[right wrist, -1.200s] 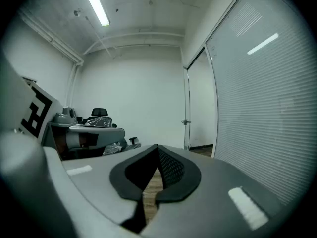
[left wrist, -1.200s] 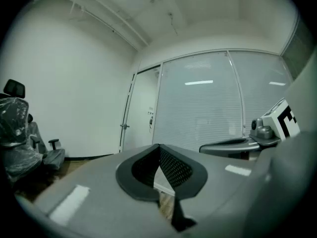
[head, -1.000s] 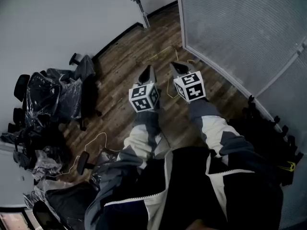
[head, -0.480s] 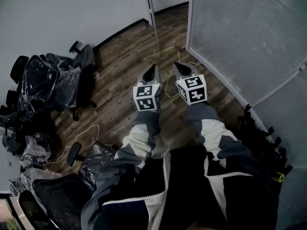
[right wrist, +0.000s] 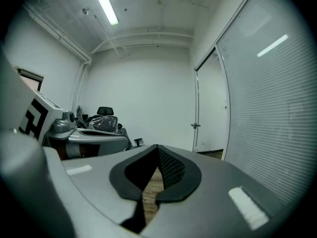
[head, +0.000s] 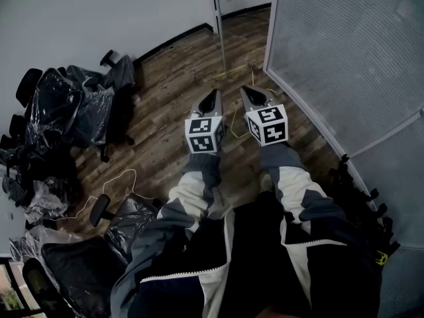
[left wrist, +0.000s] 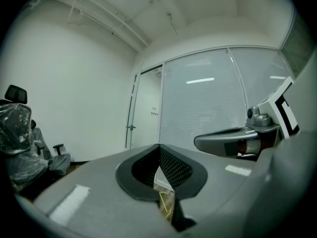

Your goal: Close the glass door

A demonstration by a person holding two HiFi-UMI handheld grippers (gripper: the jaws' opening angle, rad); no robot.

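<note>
The glass door stands open ahead, seen edge-on as a thin metal upright [head: 218, 18] with a handle [right wrist: 195, 126] near the frosted partition's end. In the left gripper view the door [left wrist: 147, 110] shows past the jaws, handle [left wrist: 131, 128] on its left edge. My left gripper [head: 211, 99] [left wrist: 159, 148] and right gripper [head: 250, 94] [right wrist: 157, 147] are held side by side over the wood floor, well short of the door. Both are shut with nothing between their pads. Each shows in the other's view: right gripper [left wrist: 233, 140], left gripper [right wrist: 94, 133].
A frosted glass partition [head: 344, 58] runs along the right. Plastic-wrapped office chairs [head: 73, 118] crowd the left wall. A yellow cable [head: 233, 121] lies on the floor under the grippers, a white one [head: 119, 181] at the left. Dark gear [head: 361, 191] lines the partition's foot.
Both grippers have moved a little forward along the floor toward the door, still shut. The door's upright and the partition's end have shifted right in the head view.
</note>
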